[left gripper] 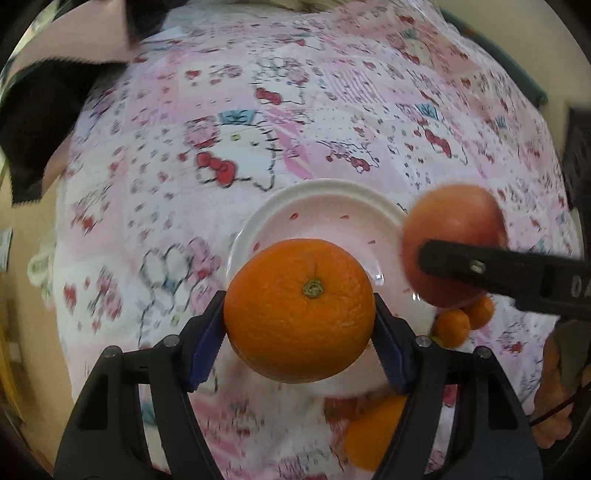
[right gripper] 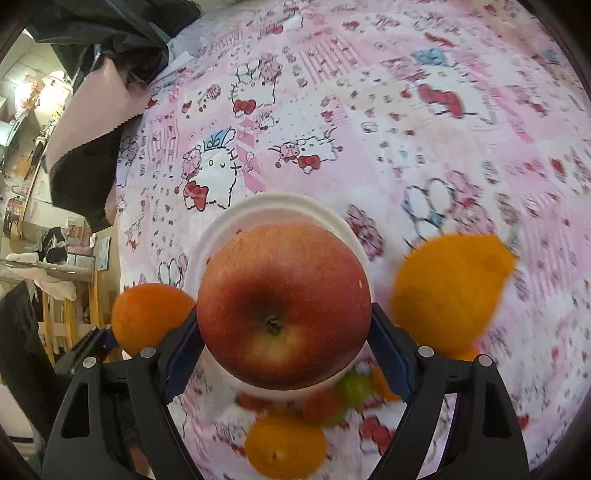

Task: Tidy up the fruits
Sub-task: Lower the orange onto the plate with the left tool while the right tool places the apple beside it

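Observation:
My left gripper (left gripper: pixel 300 314) is shut on a large orange (left gripper: pixel 299 310) and holds it above a white plate (left gripper: pixel 325 192) on the pink patterned cloth. My right gripper (right gripper: pixel 286 328) is shut on a red apple (right gripper: pixel 283 306), held above the same plate (right gripper: pixel 273 203). In the left wrist view the apple (left gripper: pixel 454 229) and a right finger (left gripper: pixel 509 273) show at the right. In the right wrist view the large orange (right gripper: pixel 147 317) shows at the left, with the left gripper under it.
Small oranges (left gripper: pixel 452 326) and another orange (left gripper: pixel 373 435) lie on the cloth near the plate. A yellow-orange fruit (right gripper: pixel 450 291), an orange (right gripper: pixel 286 446), a green fruit (right gripper: pixel 354 386) and a red one (right gripper: pixel 321 406) lie nearby. Dark cloth (right gripper: pixel 103 33) lies at the far left.

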Demonstrator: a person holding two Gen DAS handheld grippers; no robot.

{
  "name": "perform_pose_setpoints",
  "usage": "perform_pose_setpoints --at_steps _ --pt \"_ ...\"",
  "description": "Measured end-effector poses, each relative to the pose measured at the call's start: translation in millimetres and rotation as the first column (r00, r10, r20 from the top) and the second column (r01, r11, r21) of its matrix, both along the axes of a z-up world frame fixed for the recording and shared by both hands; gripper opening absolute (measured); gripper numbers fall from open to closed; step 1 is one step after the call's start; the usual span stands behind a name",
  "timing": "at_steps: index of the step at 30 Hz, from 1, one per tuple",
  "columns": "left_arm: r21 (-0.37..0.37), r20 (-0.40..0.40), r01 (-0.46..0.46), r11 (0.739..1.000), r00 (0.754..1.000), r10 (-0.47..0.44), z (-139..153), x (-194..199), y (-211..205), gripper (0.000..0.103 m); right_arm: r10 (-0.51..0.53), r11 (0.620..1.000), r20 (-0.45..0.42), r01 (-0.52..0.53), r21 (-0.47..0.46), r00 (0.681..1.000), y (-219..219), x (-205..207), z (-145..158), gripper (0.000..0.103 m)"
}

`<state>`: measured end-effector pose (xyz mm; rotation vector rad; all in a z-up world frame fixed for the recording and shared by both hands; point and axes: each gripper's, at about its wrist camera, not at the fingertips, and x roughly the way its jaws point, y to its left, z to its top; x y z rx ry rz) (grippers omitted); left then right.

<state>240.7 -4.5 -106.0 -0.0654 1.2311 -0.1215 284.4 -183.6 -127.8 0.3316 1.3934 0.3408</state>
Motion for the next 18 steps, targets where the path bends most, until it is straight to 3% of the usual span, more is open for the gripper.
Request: perform_pose_setpoints --at_steps 7,10,18 --pt "0.023 -0.026 0.064 0.998 0.998 -0.064 -31.7 27.0 -20.1 0.070 -0.029 0.999 -0.060 0.028 -0.030 0.998 14.0 26.0 -33.0 0.086" --pt "0.004 -0.037 0.067 0.998 0.997 -0.067 -38.9 32.3 -18.8 0.070 -0.085 0.996 -0.088 0.083 -0.030 0.992 10.6 28.0 -39.7 0.086" --pt "0.010 -0.032 0.055 0.998 0.998 -0.054 -49.1 39.1 -16.3 0.070 -0.105 0.993 -0.097 0.098 -0.073 0.990 18.7 37.0 -46.2 0.086"
